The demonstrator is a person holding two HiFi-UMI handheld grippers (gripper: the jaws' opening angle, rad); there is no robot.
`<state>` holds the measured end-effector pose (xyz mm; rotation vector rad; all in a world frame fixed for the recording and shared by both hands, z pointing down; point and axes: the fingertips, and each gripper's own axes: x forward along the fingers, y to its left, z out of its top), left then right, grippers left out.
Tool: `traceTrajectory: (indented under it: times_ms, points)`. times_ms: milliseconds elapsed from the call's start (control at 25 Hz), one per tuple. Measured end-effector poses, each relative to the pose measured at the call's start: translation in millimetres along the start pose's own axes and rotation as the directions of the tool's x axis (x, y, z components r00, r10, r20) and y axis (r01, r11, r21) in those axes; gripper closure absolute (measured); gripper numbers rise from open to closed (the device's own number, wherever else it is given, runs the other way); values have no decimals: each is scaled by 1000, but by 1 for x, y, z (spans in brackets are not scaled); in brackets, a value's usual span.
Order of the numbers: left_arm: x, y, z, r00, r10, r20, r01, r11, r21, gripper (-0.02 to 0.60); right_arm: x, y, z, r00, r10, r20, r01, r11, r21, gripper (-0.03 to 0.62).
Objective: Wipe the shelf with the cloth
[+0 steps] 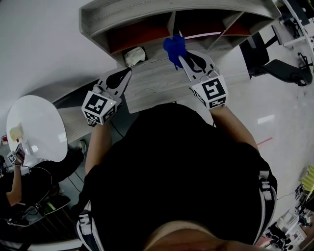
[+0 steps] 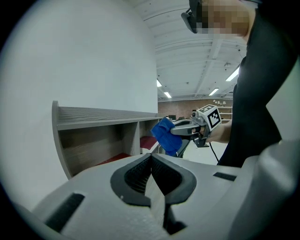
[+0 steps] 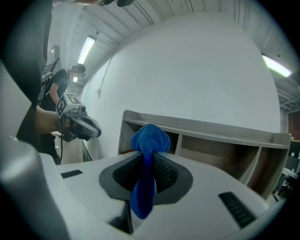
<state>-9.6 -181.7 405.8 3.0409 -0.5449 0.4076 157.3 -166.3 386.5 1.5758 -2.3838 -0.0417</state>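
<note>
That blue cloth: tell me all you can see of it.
The cloth is bright blue, soft and fuzzy-looking, bunched up. The right gripper is shut on its middle: a rounded puff sticks out past the tips, a tail hangs behind them. It is held before the shelf; only the gripper plainly touches it.

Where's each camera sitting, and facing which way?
Head view: on the head, facing steeply down at the shelf, left hand-held gripper, right hand-held gripper, own torso.
Left gripper view: along its shut empty jaws toward the shelf; torso at right.
Right gripper view: along jaws clamping the blue cloth toward the shelf; forearm at left.
All share shelf, cloth.
</note>
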Motion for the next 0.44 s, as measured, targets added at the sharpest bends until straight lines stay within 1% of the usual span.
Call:
traceTrajectory:
  times_ms: [120, 440]
  points:
    - [2, -2, -3, 1000, -5, -13, 5, 1000, -11, 565, -3, 3, 2, 1000, -8, 25, 8, 1000, -2, 540]
    - [-1, -6, -2, 1000, -11, -17, 11, 1000, 5, 565, -6, 6, 7, 998, -4, 59, 4, 1000, 9, 540]
